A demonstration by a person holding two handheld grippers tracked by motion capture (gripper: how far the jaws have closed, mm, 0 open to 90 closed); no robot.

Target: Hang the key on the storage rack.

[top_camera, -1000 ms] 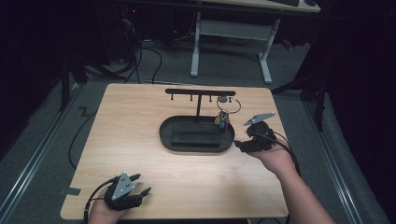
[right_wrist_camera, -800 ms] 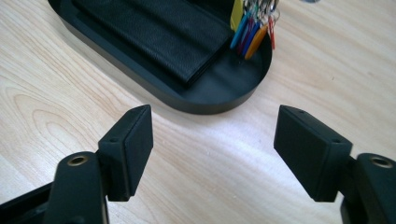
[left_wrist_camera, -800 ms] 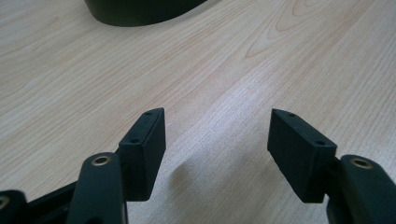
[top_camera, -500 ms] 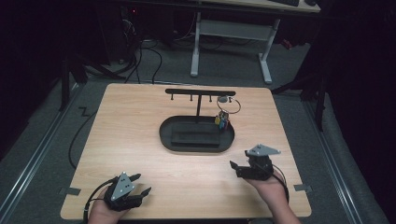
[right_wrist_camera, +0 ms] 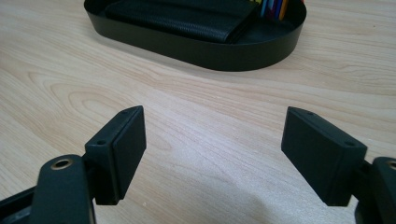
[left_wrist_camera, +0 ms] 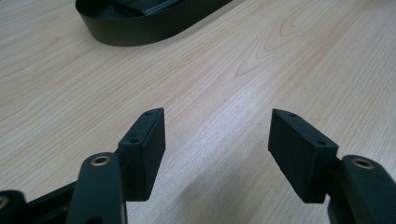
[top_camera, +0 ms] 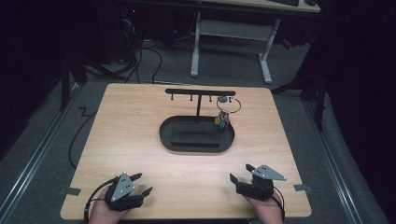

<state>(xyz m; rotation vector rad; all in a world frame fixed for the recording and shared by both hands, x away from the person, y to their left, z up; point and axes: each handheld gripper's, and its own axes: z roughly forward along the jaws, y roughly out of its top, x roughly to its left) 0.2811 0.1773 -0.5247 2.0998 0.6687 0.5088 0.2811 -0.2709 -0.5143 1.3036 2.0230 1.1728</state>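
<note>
A black oval tray [top_camera: 164,134] sits mid-table with a black wallet [top_camera: 195,138] lying in it. A T-shaped hook rack [top_camera: 200,92] rises from the tray, and a key bunch with coloured tags [top_camera: 223,119] hangs from its right end. My left gripper [top_camera: 143,183] rests open near the front left edge, with bare wood between its jaws [left_wrist_camera: 217,154]. My right gripper [top_camera: 240,171] sits open near the front right edge; its jaws have just been opening and nothing is between them [right_wrist_camera: 212,154]. It faces the tray wall [right_wrist_camera: 210,49], the wallet [right_wrist_camera: 187,18] and the key tags [right_wrist_camera: 275,7].
The wooden table [top_camera: 130,116] ends just behind both hands. Bits of tape [top_camera: 302,188] mark its front corners. A white desk frame [top_camera: 229,32] and cables [top_camera: 154,56] lie on the floor beyond the far edge.
My right hand has come back and down from beside the tray's right end to the table's front right edge. The left hand has stayed put.
</note>
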